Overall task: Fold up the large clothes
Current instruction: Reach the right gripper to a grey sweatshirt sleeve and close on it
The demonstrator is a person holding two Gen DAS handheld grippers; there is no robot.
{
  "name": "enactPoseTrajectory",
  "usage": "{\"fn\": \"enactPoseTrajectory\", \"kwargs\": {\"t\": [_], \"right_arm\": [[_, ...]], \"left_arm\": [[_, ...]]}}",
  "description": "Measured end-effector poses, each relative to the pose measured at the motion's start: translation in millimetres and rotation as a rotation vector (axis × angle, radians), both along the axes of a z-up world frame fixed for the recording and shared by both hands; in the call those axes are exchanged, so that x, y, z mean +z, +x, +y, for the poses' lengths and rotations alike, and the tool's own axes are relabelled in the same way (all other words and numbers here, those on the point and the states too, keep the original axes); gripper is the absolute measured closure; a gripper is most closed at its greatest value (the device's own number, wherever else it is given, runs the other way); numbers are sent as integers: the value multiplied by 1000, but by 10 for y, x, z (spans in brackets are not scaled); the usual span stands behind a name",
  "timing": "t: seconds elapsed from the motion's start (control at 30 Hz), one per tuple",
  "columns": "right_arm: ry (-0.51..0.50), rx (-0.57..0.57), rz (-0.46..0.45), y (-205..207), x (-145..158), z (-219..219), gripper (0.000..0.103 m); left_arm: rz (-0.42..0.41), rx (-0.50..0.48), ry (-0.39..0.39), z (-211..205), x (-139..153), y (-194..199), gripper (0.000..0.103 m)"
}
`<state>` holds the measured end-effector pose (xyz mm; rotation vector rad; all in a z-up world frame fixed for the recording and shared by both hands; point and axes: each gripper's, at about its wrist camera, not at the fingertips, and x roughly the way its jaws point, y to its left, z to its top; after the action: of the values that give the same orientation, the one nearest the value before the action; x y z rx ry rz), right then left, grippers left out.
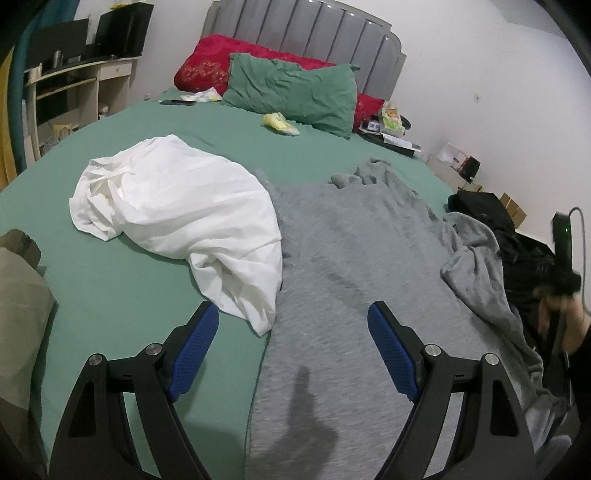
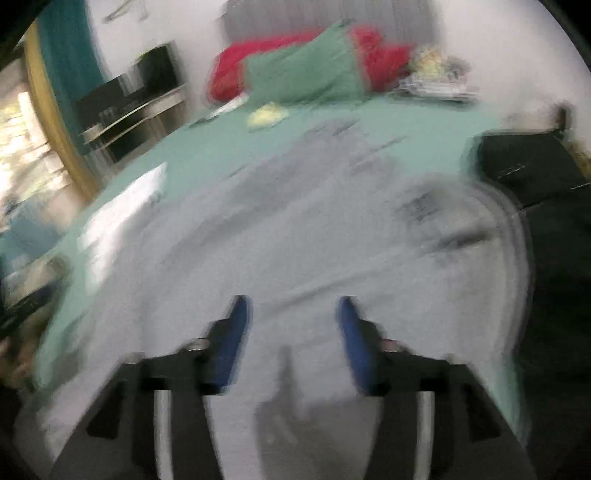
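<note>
A large grey garment (image 1: 351, 266) lies spread on the green bed (image 1: 122, 295), rumpled at its right edge. A crumpled white garment (image 1: 177, 214) lies to its left, overlapping it. My left gripper (image 1: 293, 314) is open and empty, hovering above the grey garment's near left edge. The right wrist view is motion-blurred: my right gripper (image 2: 291, 306) is open and empty above the grey garment (image 2: 295, 240), with the white garment (image 2: 125, 206) at the left. The hand holding the right gripper shows at the far right of the left wrist view (image 1: 561, 306).
A green pillow (image 1: 295, 92) and a red pillow (image 1: 210, 70) lean on the grey headboard (image 1: 303, 29). A yellow item (image 1: 279, 123), a phone (image 1: 177, 102) and papers (image 1: 388, 122) lie near them. A black bag (image 1: 491, 218) sits right, a desk (image 1: 77, 85) left.
</note>
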<state>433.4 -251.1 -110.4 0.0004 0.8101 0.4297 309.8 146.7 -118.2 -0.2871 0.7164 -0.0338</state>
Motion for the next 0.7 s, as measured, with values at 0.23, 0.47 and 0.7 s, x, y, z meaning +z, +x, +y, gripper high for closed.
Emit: {"fn": "enactPoseTrajectory", "kwargs": {"t": [0.23,0.47,0.7], "right_arm": [[-63,-231,101,954,-395,-818,22],[-97,-234,60,1292,-371,-578,99],[-181,-514,-154,913,1135,-1622,99]], "left_arm": [[19,-18,2,-62,-80,54,17],[38,-59,11,-151,-157,73,17],[23,-62,-15,-154,-84,-6,17]]}}
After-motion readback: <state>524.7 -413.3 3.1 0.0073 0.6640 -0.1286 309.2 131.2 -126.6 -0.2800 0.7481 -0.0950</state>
